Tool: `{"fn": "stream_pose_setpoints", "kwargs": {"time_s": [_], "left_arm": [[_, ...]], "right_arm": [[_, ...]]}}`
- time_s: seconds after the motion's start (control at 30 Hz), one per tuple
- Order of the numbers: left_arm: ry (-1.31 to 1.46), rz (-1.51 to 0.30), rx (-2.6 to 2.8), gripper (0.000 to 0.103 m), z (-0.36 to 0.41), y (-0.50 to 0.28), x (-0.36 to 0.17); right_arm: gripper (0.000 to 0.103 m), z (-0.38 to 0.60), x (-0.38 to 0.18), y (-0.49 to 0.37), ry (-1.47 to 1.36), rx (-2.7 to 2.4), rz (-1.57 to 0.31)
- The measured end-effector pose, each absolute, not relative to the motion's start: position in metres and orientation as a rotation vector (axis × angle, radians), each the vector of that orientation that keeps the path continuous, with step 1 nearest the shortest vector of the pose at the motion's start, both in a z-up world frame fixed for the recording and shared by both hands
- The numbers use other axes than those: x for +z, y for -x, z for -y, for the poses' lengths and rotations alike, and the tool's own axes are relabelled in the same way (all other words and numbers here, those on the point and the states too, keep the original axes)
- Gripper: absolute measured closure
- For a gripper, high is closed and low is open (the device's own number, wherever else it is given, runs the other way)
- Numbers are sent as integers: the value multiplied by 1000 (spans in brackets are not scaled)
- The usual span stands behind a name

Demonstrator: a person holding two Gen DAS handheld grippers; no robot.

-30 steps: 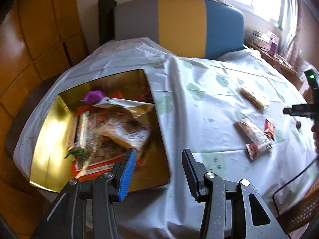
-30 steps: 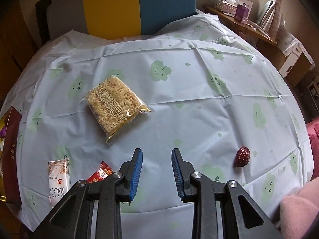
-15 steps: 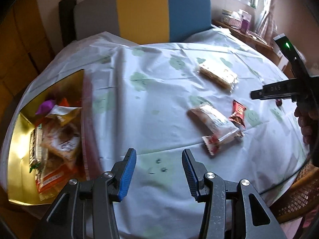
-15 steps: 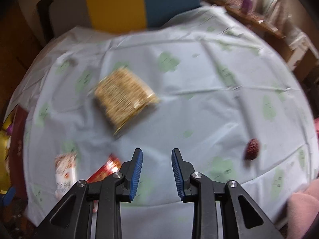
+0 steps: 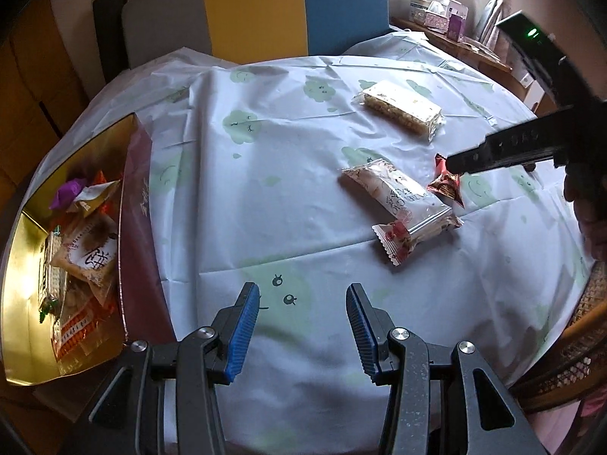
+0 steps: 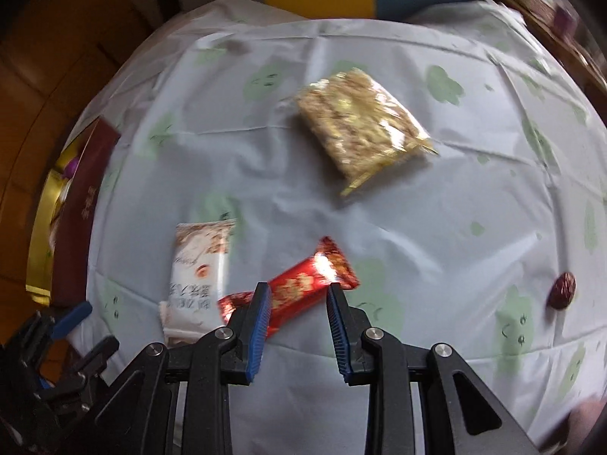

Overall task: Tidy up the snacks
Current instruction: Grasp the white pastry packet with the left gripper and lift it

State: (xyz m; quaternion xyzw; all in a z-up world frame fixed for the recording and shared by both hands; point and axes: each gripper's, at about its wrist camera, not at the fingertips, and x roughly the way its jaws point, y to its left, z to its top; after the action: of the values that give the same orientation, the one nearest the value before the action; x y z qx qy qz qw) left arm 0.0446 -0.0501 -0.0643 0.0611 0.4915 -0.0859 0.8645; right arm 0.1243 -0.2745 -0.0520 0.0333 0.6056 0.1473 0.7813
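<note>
A gold-lined box (image 5: 17,303) with a maroon wall holds several snack packs at the table's left; it also shows in the right wrist view (image 6: 81,204). On the cloth lie a white snack pack (image 5: 398,197) (image 6: 199,265), a red foil snack (image 6: 303,284) (image 5: 447,185), a clear cereal bar pack (image 5: 402,108) (image 6: 360,125) and a red date (image 6: 563,290). My right gripper (image 6: 299,295) is open, its jaws just above either side of the red snack. My left gripper (image 5: 301,303) is open and empty over bare cloth, near the box.
A round table with a pale cloud-print cloth (image 5: 288,159). A grey, yellow and blue chair back (image 5: 254,7) stands behind it. A side shelf with boxes (image 5: 444,19) is at the far right. A wicker chair (image 5: 576,326) is at the near right edge.
My left gripper has swung right, away from above the box to over the cloth. My right gripper has moved left and down to the red snack. Both stay open.
</note>
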Motion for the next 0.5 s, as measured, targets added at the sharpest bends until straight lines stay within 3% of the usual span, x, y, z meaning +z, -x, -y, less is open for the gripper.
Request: {"fn": "stream_pose_setpoints", "kwargs": {"time_s": [0.23,0.5], "left_arm": [[-134,-1030,-213,54,56,-45,-66],[-113,-1046,-225,54,60,-57,-66]], "right_arm": [[73,257,-34,-119,-78,441,-1213],[76,244,-51,-118,-32,411,-1279]]}}
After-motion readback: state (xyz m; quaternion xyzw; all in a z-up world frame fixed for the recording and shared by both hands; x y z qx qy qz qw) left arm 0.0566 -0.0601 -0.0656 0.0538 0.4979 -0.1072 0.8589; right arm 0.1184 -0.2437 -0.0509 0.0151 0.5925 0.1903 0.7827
